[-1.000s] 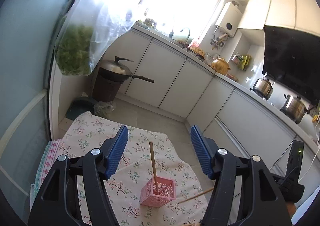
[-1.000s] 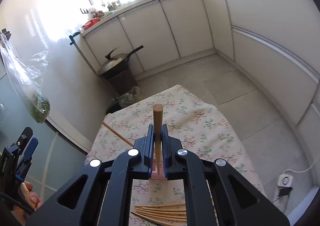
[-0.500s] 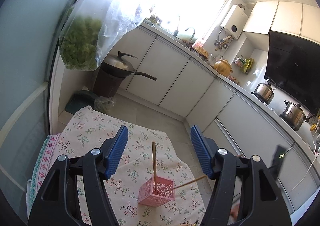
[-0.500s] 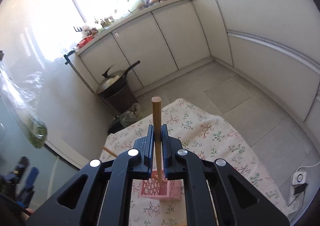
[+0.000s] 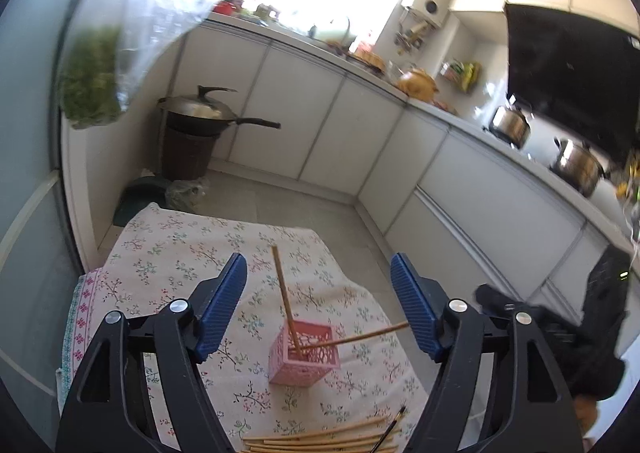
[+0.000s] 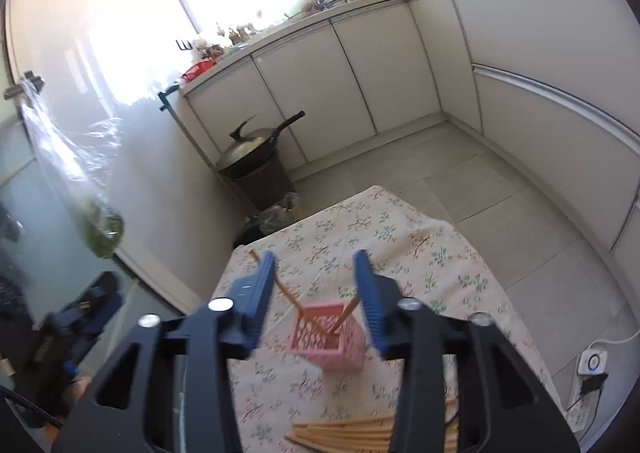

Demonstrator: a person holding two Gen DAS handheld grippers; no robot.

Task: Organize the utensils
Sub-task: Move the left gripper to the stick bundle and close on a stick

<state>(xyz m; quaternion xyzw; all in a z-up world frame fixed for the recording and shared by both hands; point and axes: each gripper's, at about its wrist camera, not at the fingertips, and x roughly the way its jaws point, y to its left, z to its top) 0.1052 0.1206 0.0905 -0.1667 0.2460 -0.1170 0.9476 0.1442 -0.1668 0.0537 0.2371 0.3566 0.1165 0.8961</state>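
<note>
A pink openwork basket [image 5: 304, 353] [image 6: 328, 333] stands on the floral tablecloth [image 5: 180, 253] [image 6: 420, 253]. Two wooden chopsticks stand in it: one [image 5: 284, 293] [image 6: 280, 287] leans away, the other [image 5: 360, 337] [image 6: 347, 313] tilts toward the right. Several loose chopsticks [image 5: 320, 439] [image 6: 348, 431] lie at the near edge. My right gripper [image 6: 314, 259] hovers above the basket, its jaws opening, neither pad touching a stick. Behind the basket, my left gripper [image 5: 318, 269] holds nothing and its jaws are opening too. In the right wrist view the left gripper [image 6: 80, 313] shows blurred at the left.
A lidded wok [image 5: 200, 113] [image 6: 256, 149] rests on a dark bin beyond the table. A plastic bag of greens [image 5: 92, 81] [image 6: 100, 229] hangs at the left. White cabinets [image 5: 340, 133] line the far wall and right side. A power strip [image 6: 592, 363] lies on the floor.
The right gripper let go of the chopstick it held upright; that stick now leans in the basket and the jaws stand apart. The left jaws widened slightly, and the loose pile came into view.
</note>
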